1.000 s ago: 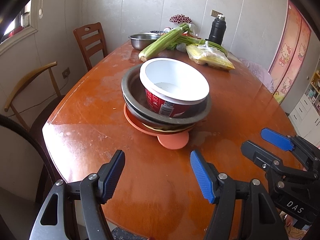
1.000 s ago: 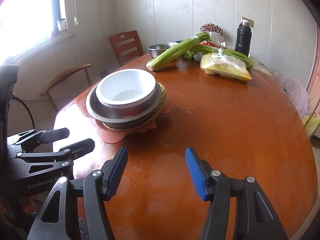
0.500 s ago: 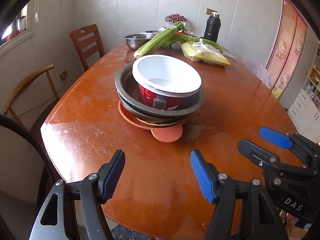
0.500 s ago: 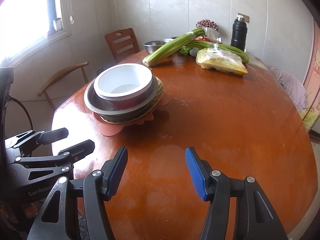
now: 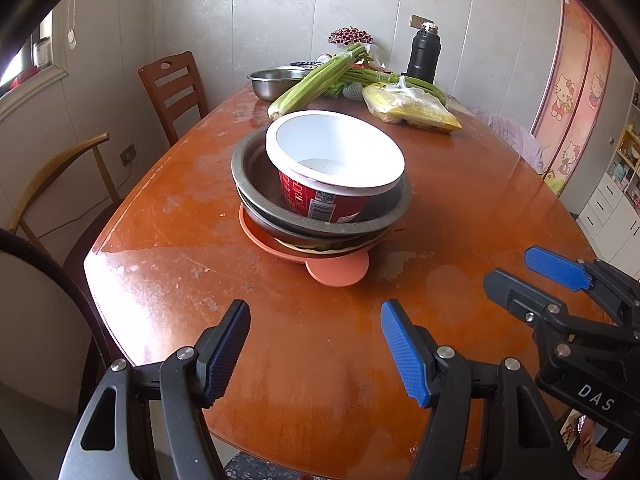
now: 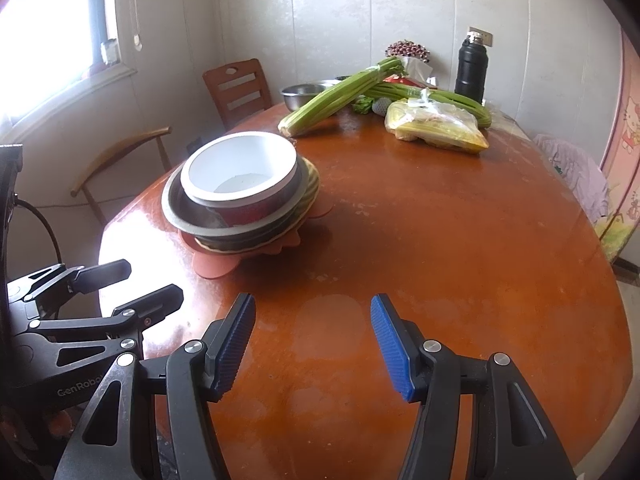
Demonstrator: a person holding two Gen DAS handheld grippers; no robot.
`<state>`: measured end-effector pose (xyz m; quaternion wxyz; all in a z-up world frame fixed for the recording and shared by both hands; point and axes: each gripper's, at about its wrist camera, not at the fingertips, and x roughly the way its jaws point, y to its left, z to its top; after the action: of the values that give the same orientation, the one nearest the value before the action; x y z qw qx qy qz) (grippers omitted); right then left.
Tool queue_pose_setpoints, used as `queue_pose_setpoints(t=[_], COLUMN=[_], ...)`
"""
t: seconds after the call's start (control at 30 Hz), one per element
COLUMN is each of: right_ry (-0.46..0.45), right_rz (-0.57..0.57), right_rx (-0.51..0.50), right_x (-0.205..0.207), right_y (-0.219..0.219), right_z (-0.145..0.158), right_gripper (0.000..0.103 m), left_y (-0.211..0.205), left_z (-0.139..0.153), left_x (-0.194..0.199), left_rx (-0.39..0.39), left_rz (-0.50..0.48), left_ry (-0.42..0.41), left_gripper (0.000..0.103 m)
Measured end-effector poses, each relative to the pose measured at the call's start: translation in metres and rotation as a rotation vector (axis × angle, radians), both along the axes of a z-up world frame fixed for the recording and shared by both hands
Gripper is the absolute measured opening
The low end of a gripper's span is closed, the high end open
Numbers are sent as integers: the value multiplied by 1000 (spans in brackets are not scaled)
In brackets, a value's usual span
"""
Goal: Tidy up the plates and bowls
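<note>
A white paper bowl with a red outside (image 5: 334, 160) sits in nested grey metal bowls (image 5: 248, 172). These rest on a yellowish plate (image 6: 312, 184) and an orange plate with a round tab (image 5: 338, 270). The stack stands on the brown table (image 5: 180, 240), left of middle. My left gripper (image 5: 315, 320) hangs open above the table's near part, short of the stack, with nothing between its fingers. My right gripper (image 6: 314, 320) is open and empty too, to the right of the stack (image 6: 240, 168). Each gripper shows in the other's view: right (image 5: 508, 266), left (image 6: 154, 280).
At the table's far end lie a steel bowl (image 5: 276, 80), celery bunches (image 5: 316, 80), a bag of corn (image 5: 412, 108) and a black flask (image 5: 424, 54). Two wooden chairs (image 5: 172, 88) (image 5: 60, 168) stand along the left side. The near table edge (image 5: 152, 352) runs just below the grippers.
</note>
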<state>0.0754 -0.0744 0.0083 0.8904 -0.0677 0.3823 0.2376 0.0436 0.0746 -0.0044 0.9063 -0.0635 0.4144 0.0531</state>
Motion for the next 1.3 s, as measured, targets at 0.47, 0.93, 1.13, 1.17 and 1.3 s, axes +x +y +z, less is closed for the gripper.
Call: queue_pose_setpoints(t=[0.47,0.93,1.13,1.17,1.3], right_ry=[-13,-31,-29,-27,-19], right_rz=[-5,-6,-7,-6,-10], right_rx=[-3,-13,-17,-17,-16], right_x=[-7,-14,-14,-14,-11], right_y=[-4,-5,-6,-7,-8], right_z=[3,4,4,3,0], right_gripper=[62,62,62,62,62], left_y=[-1,0,0,0,2], left_z=[4,7,7,7,5], left_x=[-3,-9,-8,-8,-5], left_rx=[5,10,12,12,12], left_rz=[0,8,11,13,15], left_ry=[-10,-18,-15,-15,-9], left_gripper=[67,67,67,67,67])
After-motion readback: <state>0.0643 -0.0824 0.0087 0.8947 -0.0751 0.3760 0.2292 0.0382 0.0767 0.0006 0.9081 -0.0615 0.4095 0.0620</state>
